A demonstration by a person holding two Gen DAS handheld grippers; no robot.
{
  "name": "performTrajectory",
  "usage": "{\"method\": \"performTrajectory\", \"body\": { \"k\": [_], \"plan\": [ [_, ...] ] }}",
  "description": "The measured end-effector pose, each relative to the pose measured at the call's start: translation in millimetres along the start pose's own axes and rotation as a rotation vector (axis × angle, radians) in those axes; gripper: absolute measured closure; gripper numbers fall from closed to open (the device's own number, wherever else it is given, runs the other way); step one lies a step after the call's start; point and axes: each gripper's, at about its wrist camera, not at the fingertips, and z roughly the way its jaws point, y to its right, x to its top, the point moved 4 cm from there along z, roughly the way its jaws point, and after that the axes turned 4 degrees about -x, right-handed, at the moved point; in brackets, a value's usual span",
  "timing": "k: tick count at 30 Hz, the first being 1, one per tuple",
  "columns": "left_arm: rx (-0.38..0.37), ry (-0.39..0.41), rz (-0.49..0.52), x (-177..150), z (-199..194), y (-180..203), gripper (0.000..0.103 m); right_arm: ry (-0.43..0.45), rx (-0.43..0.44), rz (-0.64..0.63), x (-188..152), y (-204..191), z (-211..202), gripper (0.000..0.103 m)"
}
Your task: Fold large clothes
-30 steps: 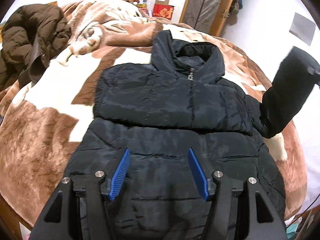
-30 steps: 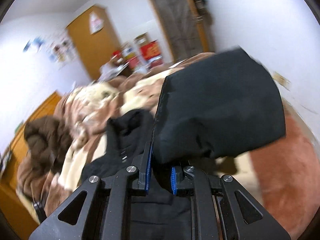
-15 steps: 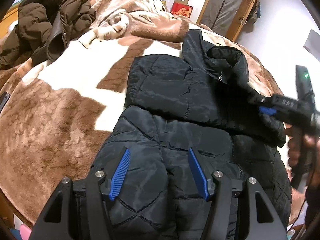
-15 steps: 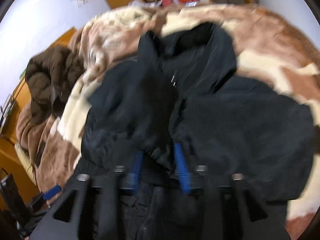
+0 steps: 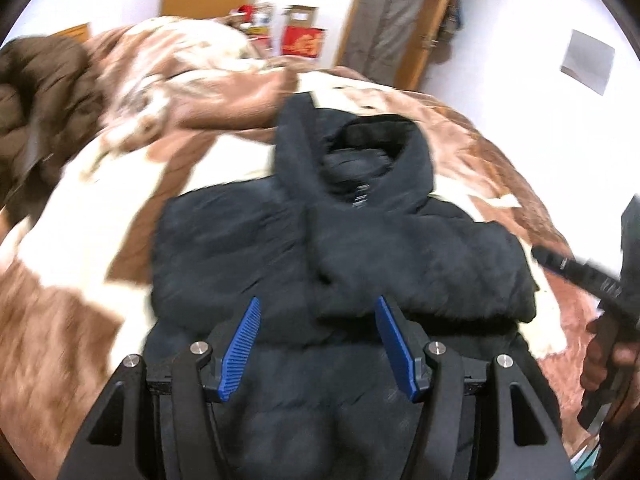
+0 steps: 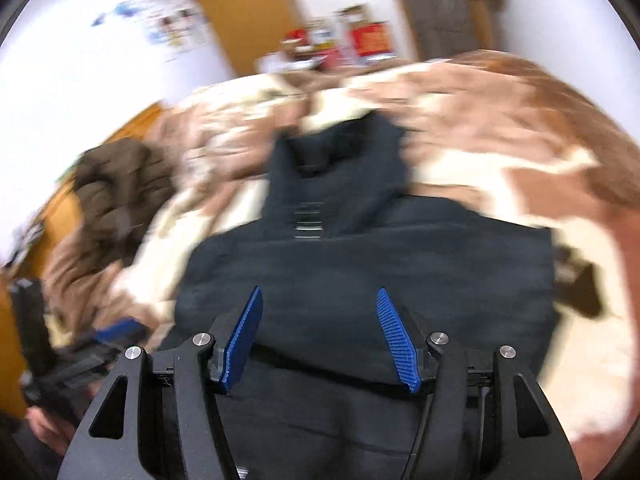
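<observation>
Both pictures are smeared with motion, the right wrist view the worse, so the quilting and zip of the black puffer jacket (image 5: pixel 348 248) are hard to make out there and the zip pull is a streak of short pale lines. The jacket lies face up in the middle of each frame on a brown-and-cream plush blanket (image 5: pixel 72 280), collar toward the top, with both sleeves folded across the chest; its hem is cut off behind the gripper bodies at the bottom edge. The left gripper (image 5: pixel 318 346) hangs over the lower front of the jacket with its blue pads (image 5: pixel 240 350) spread wide and nothing between them. The right gripper (image 6: pixel 320 338) has just been opening its jaws; its pads stand apart over the folded sleeve, with no cloth pinched. Whether either gripper's tips brush the fabric I cannot tell. Only the left wrist view shows the right gripper from outside, a dark blurred bar at the right edge with the person's hand (image 5: pixel 604 364) under it, partly cut off. Only the right wrist view shows the other gripper at lower left, its blue pad a smudge. A brown coat (image 5: pixel 36 92) sits heaped at the upper left, half out of frame, and red boxes (image 5: pixel 302 40) stand by the far doorway.
</observation>
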Motion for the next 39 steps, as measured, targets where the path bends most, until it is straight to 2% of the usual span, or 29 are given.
{"method": "performTrajectory", "body": {
  "k": [1, 2, 3, 5, 7, 8, 10, 13, 16, 18, 19, 21, 24, 26, 28, 30, 33, 39],
  "plan": [
    [-0.012, -0.003, 0.018, 4.6, 10.5, 7.7, 0.041, -0.005, -0.052, 0.025, -0.9, 19.5, 3.2, 0.05],
    [-0.02, -0.004, 0.035, 9.3, 21.6, 14.5, 0.041, -0.008, -0.085, 0.045, -1.7, 34.1, 5.5, 0.062],
    [-0.02, -0.004, 0.053, 14.1, 34.8, 19.4, 0.041, -0.02, -0.117, 0.066, -3.9, 49.9, 11.1, 0.064],
    [0.009, -0.022, 0.072, 17.4, 59.9, 22.1, 0.041, -0.059, -0.137, 0.081, -9.6, 66.2, 27.6, 0.065],
    [0.058, -0.082, 0.06, 12.5, 90.4, 12.2, 0.05, -0.106, -0.153, 0.055, -19.3, 66.5, 50.5, 0.065],
    [0.073, -0.12, 0.043, 6.2, 104.5, 4.1, 0.052, -0.133, -0.165, 0.038, -23.2, 66.8, 62.6, 0.065],
    [0.071, -0.145, 0.021, -6.6, 123.6, -7.6, 0.051, -0.154, -0.17, 0.003, -31.8, 66.2, 79.8, 0.066],
    [0.092, -0.124, 0.073, -14.5, 129.0, -5.5, 0.051, -0.154, -0.195, -0.04, -40.9, 67.8, 93.9, 0.066],
    [0.107, -0.14, 0.079, -12.1, 130.9, -4.1, 0.051, -0.172, -0.203, -0.055, -39.0, 68.8, 97.1, 0.066],
    [0.104, -0.166, 0.057, -5.4, 121.0, -3.8, 0.052, -0.186, -0.203, -0.044, -31.7, 69.2, 84.8, 0.066],
    [0.093, -0.165, 0.044, -1.5, 112.2, -3.8, 0.052, -0.162, -0.191, -0.038, -25.4, 68.3, 73.4, 0.066],
    [0.054, -0.115, 0.042, 13.0, 91.6, -0.2, 0.052, -0.088, -0.16, -0.027, -11.4, 67.0, 50.8, 0.066],
    [0.074, -0.029, 0.103, 41.3, 78.7, 9.8, 0.052, -0.032, -0.162, -0.026, 14.3, 66.9, 39.2, 0.066],
    [0.099, -0.029, 0.116, 53.7, 93.9, 10.5, 0.052, -0.033, -0.165, -0.022, 28.8, 66.1, 50.1, 0.066],
    [0.13, -0.091, 0.095, 57.5, 125.0, 0.5, 0.052, -0.062, -0.186, -0.019, 39.4, 72.9, 72.2, 0.066],
    [0.144, -0.148, 0.071, 51.6, 153.8, -11.0, 0.05, -0.138, -0.199, -0.014, 37.8, 79.8, 101.9, 0.066],
    [0.134, -0.129, 0.093, 40.2, 167.2, -14.4, 0.048, -0.167, -0.23, -0.076, 26.0, 76.0, 125.0, 0.066],
    [0.143, -0.114, 0.111, 34.3, 174.1, -13.4, 0.046, -0.167, -0.274, -0.11, 17.6, 71.6, 133.4, 0.066]
  ]
}}
